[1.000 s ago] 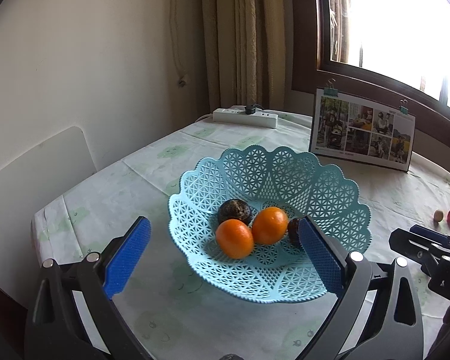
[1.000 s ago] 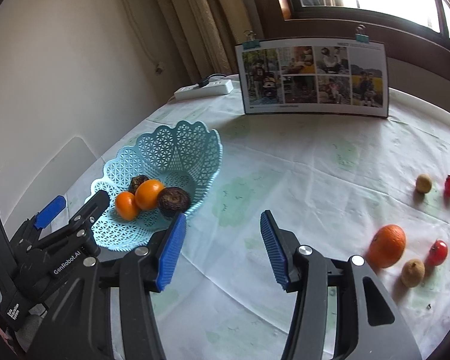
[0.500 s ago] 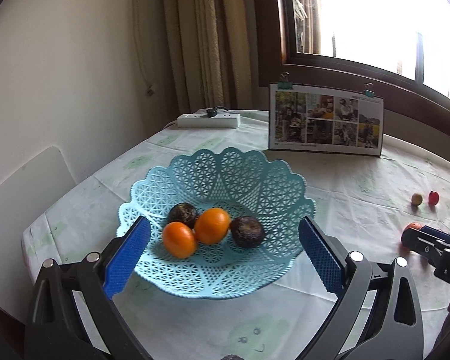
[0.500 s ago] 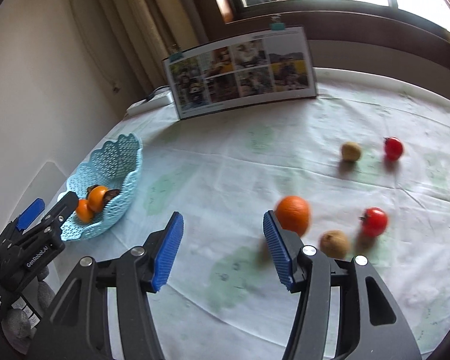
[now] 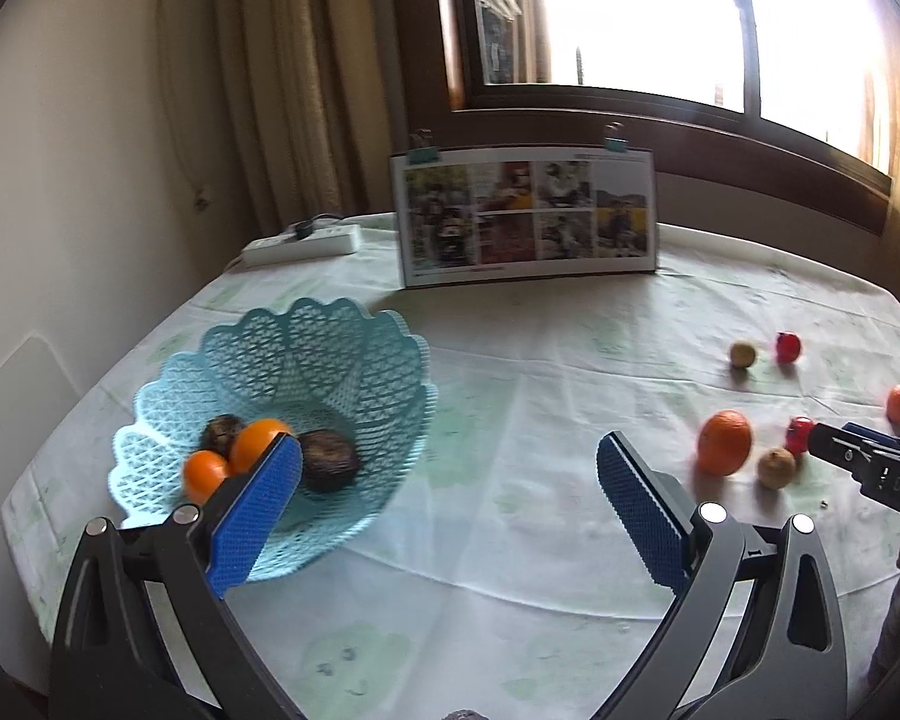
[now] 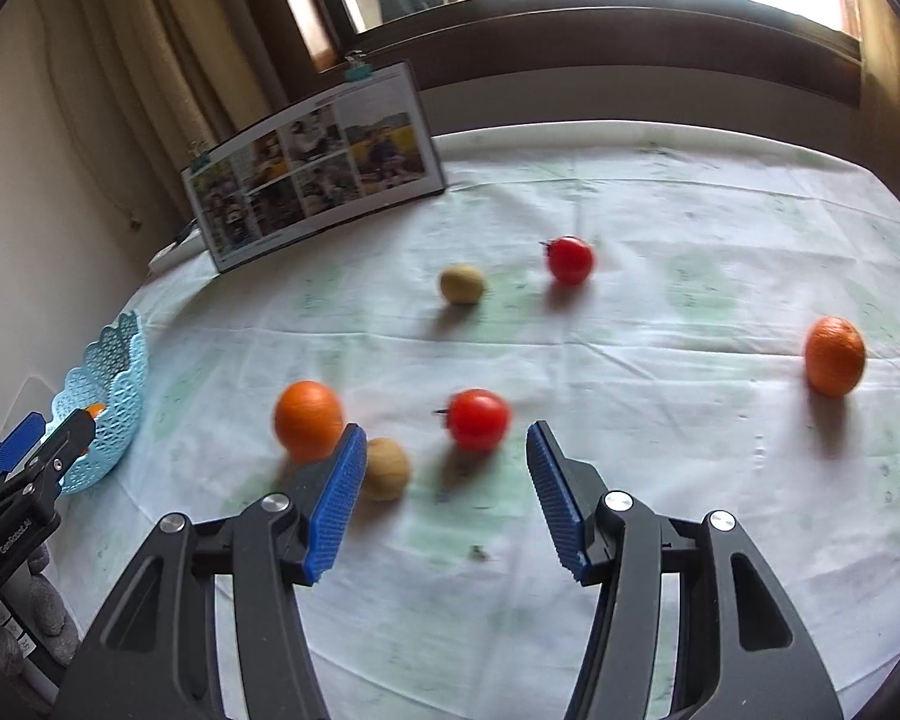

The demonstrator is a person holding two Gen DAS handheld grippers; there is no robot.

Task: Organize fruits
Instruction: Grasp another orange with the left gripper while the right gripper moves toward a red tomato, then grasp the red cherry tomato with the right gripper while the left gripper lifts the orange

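Sitting loose on the worktop (image 6: 660, 276) are six fruits: a red tomato (image 6: 478, 419) just ahead of the right claw (image 6: 447, 501), a tan round fruit (image 6: 385, 468) touching its left pad, an orange (image 6: 308, 420) beside that, a second tan fruit (image 6: 462, 284) and tomato (image 6: 570, 259) farther back, another orange (image 6: 834, 355) well apart to the right. Right claw jaws apart, empty. Blue lattice basket (image 5: 354, 354) at worktop's left holds two oranges (image 5: 258, 444) and two dark fruits (image 5: 329, 459). Left claw (image 5: 450, 516) jaws wide apart, empty, near basket. Photo board (image 5: 528, 213) stands upright at back, power strip (image 5: 300, 245) beside it.
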